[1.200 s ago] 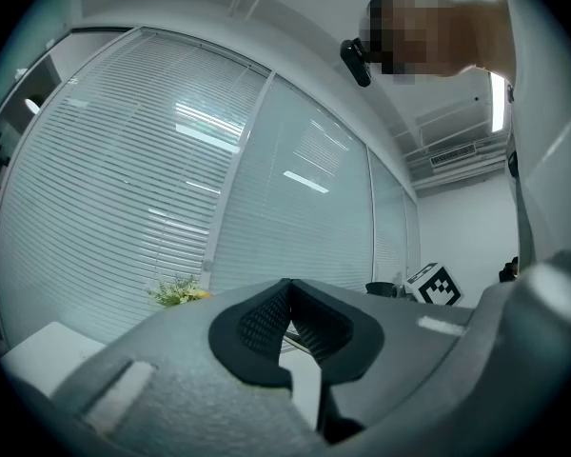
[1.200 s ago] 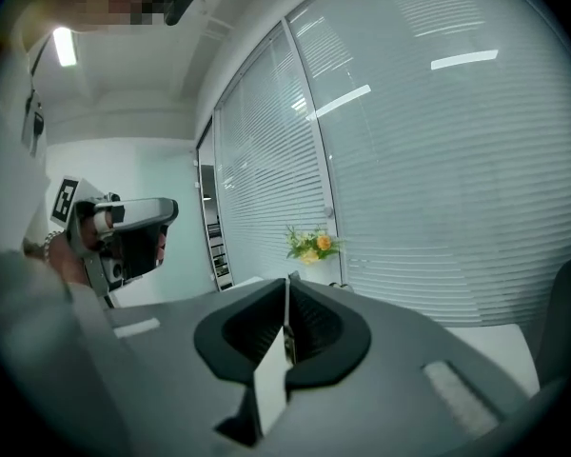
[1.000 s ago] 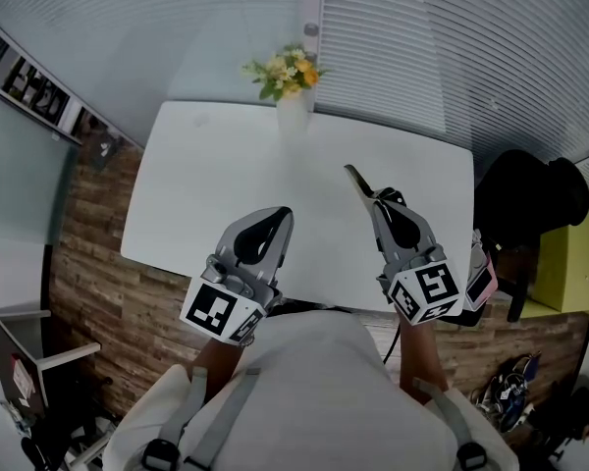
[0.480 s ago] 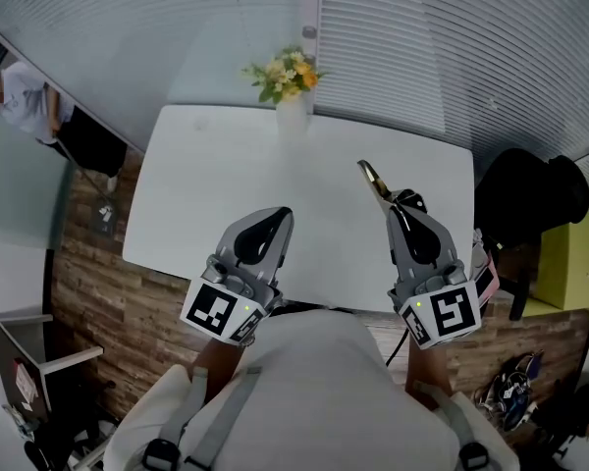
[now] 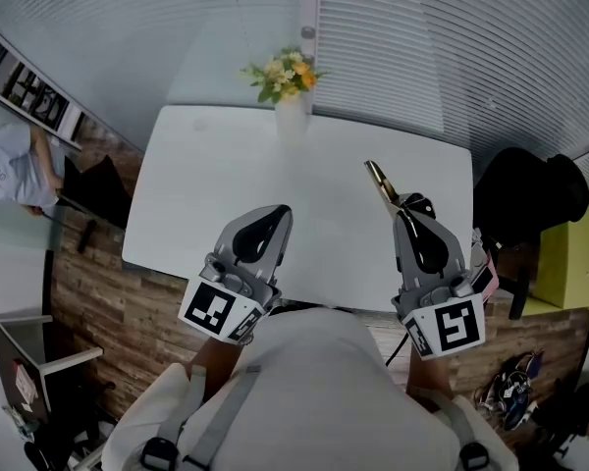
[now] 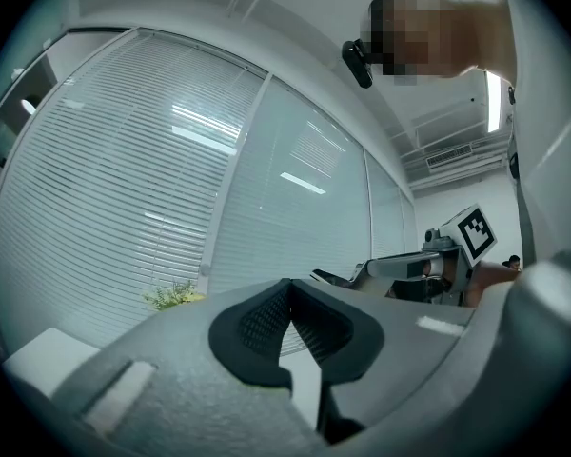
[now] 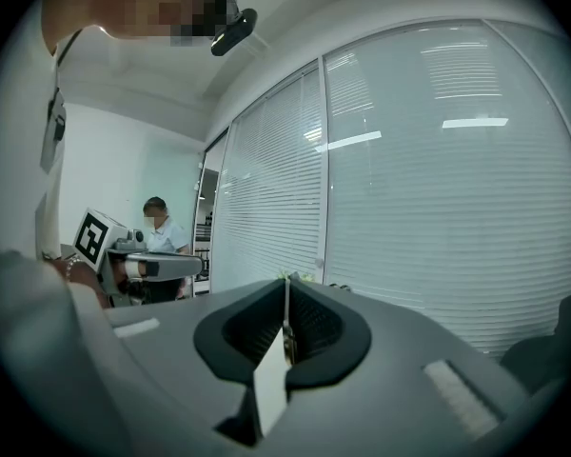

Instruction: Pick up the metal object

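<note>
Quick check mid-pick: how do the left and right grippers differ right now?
The right gripper is shut on the metal object, whose thin end juts out past its tips; the left gripper is shut on nothing. In the head view the left gripper leans rightward, the right gripper leftward. Shared: both have jaws together and hang over the white table near its front edge.

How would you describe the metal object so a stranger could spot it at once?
Start at the white table, then go to the right gripper over its right side. The metal object is the thin, shiny gold-tinged strip sticking out of its shut jaws toward the table's far side. Nothing else there gleams, and the left gripper holds nothing.
</note>
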A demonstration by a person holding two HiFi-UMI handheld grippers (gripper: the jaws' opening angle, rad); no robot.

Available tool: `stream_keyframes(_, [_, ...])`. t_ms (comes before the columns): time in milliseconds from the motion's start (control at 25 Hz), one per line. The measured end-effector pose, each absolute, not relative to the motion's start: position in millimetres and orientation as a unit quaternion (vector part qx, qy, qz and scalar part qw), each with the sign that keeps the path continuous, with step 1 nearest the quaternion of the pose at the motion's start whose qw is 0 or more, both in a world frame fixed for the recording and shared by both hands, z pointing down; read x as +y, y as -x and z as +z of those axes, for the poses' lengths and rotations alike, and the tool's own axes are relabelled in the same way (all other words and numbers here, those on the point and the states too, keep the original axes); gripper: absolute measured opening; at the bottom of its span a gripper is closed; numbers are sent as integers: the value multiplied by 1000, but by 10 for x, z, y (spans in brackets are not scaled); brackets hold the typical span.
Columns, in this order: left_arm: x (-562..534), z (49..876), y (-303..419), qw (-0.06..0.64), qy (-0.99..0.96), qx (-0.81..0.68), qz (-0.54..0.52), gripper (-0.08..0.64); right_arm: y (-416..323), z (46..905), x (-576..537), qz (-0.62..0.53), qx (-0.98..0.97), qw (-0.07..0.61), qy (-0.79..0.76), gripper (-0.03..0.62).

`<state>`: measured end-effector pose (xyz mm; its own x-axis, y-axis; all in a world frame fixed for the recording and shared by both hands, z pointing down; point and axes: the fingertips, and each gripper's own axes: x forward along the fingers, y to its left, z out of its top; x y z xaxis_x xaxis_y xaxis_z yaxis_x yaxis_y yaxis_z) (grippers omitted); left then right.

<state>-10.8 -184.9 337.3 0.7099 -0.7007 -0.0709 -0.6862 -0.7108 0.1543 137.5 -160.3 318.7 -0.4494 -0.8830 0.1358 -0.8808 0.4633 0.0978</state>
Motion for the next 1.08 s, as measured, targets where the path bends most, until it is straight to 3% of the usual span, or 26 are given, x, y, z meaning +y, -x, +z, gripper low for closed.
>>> stream_keyframes(1080, [-1844, 3355, 84, 56, -924, -373, -61, 2, -1392, 3190, -1594, -10, -850, 90, -519, 11])
